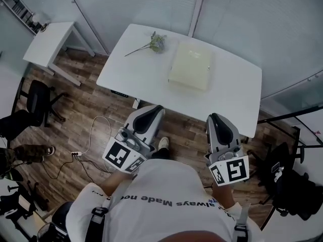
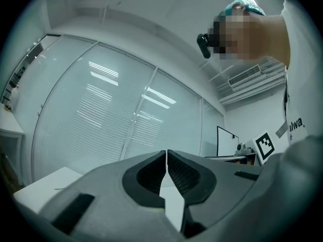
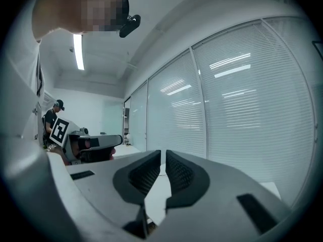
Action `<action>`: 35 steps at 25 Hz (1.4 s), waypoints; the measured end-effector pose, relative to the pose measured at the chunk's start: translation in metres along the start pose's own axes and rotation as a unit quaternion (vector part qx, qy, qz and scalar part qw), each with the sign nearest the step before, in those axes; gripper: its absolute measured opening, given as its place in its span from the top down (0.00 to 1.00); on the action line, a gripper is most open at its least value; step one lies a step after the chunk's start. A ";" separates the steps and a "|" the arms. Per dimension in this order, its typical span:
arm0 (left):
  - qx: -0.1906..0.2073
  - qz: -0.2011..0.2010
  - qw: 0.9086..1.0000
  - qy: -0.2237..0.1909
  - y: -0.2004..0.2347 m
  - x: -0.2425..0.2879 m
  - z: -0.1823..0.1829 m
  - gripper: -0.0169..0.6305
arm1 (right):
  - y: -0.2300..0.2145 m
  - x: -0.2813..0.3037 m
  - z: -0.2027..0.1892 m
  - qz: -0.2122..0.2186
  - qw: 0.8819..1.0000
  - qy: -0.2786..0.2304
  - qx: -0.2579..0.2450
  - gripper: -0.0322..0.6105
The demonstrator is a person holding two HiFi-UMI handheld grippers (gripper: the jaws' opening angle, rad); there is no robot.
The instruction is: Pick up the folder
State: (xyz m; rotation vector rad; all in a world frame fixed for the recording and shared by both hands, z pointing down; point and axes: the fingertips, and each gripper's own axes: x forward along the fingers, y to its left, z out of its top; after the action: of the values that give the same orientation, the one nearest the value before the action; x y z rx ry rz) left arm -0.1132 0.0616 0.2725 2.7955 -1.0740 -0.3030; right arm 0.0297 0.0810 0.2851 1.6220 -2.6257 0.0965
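Folder [image 1: 190,64] first: in your head view it lies flat, pale cream, on the white table [image 1: 232,110], just right of a flower sprig [image 1: 156,42] and well ahead of both claws. Your left gripper [image 1: 156,109] and right gripper [image 1: 213,117] sit side by side at the table's near edge, above the wood floor [image 1: 86,105], and neither touches the folder. A smaller side table [image 1: 50,44] and a black chair [image 1: 38,99] stand off to your left.

In the left gripper view, your jaws are clenched together with nothing between the pads. They point at a glass wall with blinds [image 2: 101,120], and a monitor [image 2: 227,141] shows at right.

In the right gripper view, your jaws are pressed closed too, and empty. The glass wall with blinds lies ahead, and a person [image 3: 50,117] in a cap stands far back at left.
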 end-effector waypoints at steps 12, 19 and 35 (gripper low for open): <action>-0.011 -0.015 1.000 0.009 0.040 0.016 -0.002 0.95 | -0.004 0.035 -0.006 -0.020 1.000 0.007 0.008 0.90; -0.008 -0.016 1.000 0.010 0.053 0.028 -0.005 0.95 | -0.016 0.052 -0.006 -0.020 1.000 0.003 0.005 0.89; -0.007 -0.030 0.999 0.014 0.084 0.119 -0.005 0.95 | -0.092 0.105 0.000 -0.031 0.999 0.000 0.011 0.90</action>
State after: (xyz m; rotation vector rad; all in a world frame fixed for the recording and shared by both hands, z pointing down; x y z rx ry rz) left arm -0.0800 -0.0805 0.2775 2.8151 -0.9804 -0.2768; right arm 0.0647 -0.0534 0.2955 1.7087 -2.5810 0.1216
